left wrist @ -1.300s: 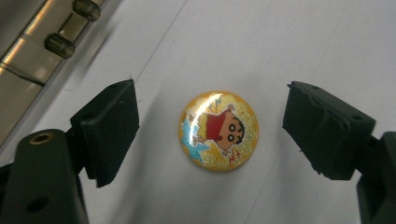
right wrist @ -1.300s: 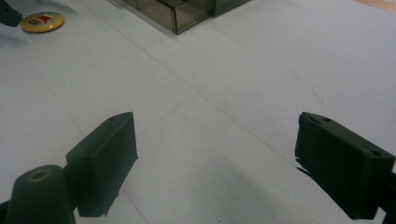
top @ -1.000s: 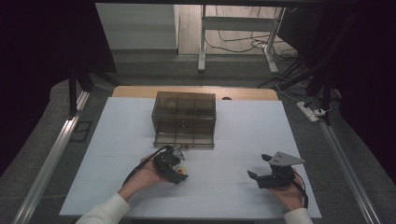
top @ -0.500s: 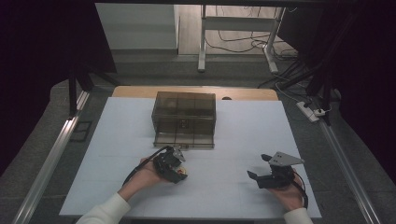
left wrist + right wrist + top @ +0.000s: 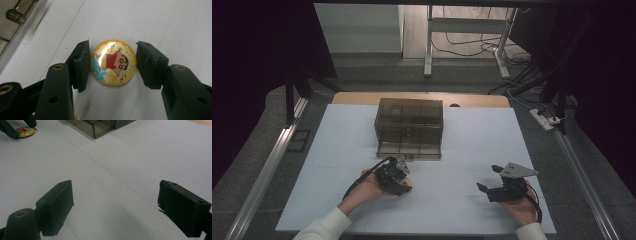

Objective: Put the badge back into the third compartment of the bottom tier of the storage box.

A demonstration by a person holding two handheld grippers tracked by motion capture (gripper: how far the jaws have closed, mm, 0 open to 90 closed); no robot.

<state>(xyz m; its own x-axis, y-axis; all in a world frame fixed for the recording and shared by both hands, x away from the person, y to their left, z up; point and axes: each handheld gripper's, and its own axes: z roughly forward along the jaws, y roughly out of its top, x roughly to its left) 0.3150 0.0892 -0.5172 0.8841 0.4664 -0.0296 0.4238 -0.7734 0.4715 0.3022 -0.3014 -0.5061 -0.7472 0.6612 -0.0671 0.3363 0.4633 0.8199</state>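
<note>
The round yellow glittery cartoon badge (image 5: 113, 63) is lying flat on the white surface (image 5: 462, 145), between the left tongs' (image 5: 112, 65) parted jaws, not yet gripped; the right tongs (image 5: 115, 210), wide open and empty, are sitting well apart.

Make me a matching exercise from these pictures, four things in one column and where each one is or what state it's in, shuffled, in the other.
Things:
1. round badge
2. smoky clear box
3. right gripper
4. left gripper

Places or states:
A. open over bare white table, nothing between its jaws
B. far middle of the table
C. flat on the table, cartoon side up
D. open, its jaws either side of the badge

Pairs: 1-C, 2-B, 3-A, 4-D
</note>
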